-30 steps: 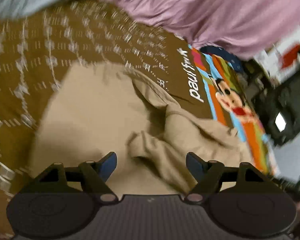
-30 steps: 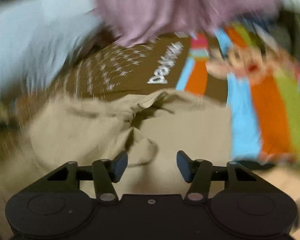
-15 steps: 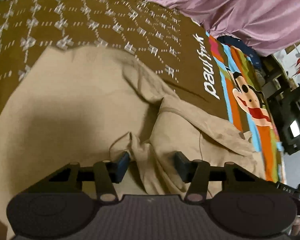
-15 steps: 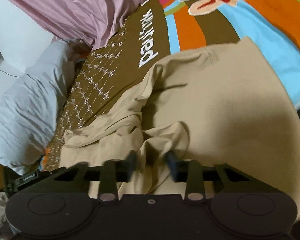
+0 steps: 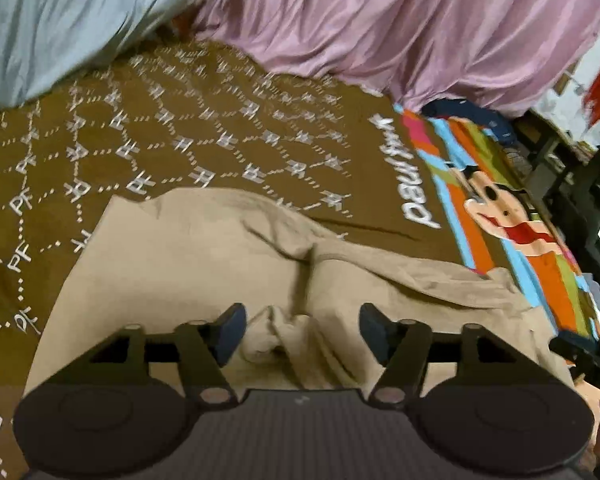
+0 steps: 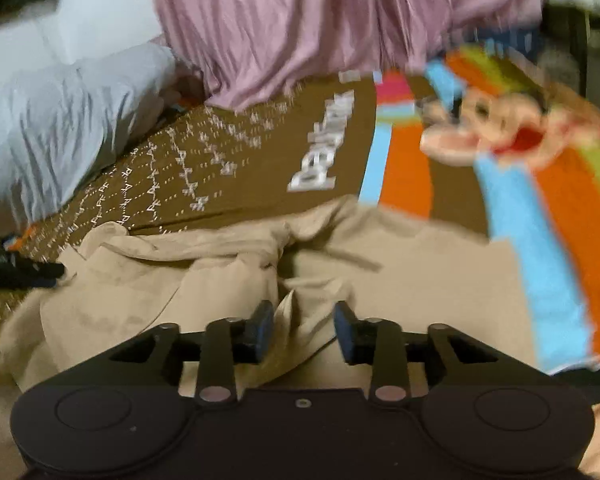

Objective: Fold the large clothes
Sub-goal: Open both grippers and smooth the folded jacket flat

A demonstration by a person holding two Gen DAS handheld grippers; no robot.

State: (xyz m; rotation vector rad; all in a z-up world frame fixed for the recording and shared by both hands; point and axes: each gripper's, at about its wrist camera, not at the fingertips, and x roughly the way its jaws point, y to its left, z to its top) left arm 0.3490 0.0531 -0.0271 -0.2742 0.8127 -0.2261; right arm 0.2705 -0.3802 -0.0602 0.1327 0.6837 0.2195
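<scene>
Garment (image 5: 188,264) bunched on the bed (image 5: 204,128); left gripper (image 5: 300,334) fingers spread, right gripper (image 6: 303,330) blurry, probably half-closed around a ridge, so I'd pinch edges, not bulk.

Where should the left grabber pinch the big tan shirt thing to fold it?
Probably the bunched ridge of the tan garment right between the open left gripper fingers. That fold stands up off the brown bedspread, so the fingers can close on it from straight above. The flat panel to its left gives nothing raised to pinch.
</scene>
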